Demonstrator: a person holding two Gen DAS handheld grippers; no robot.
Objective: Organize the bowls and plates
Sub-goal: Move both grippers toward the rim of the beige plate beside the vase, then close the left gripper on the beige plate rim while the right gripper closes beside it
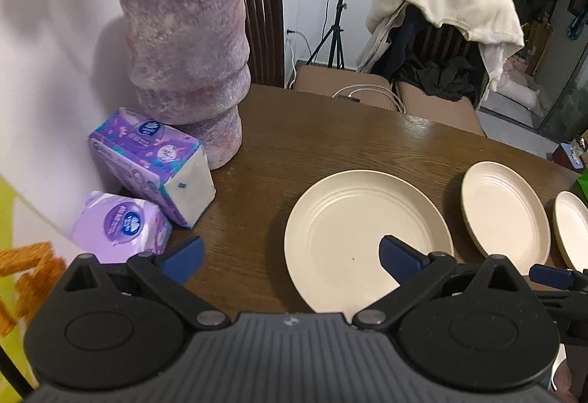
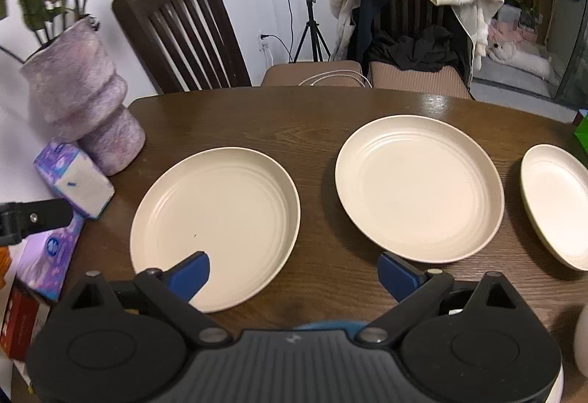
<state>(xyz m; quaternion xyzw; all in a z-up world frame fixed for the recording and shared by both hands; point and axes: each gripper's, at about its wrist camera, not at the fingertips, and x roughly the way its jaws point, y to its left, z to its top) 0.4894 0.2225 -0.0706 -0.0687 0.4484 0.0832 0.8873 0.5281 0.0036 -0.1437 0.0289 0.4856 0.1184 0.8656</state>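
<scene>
Both claws are wide open and hold nothing. The left claw [image 1: 290, 257] hangs low over the table [image 1: 312, 138]. Its right finger is over the near edge of the left plate [image 1: 367, 237]. Its left finger is over bare wood, with the tissue packs [image 1: 147, 164] and the vase [image 1: 187, 61] off to its left.

The right claw [image 2: 294, 274] hangs between two plates. The left plate [image 2: 217, 223] is under its left finger. The middle plate [image 2: 419, 186] is just ahead of its right finger. A third plate [image 2: 555, 204] sits far to its right.

I think the plates must be stacked. To do that well, a claw should slide one finger under a rim, pinch the edge, lift the plate flat, and set it gently down on the next plate.
</scene>
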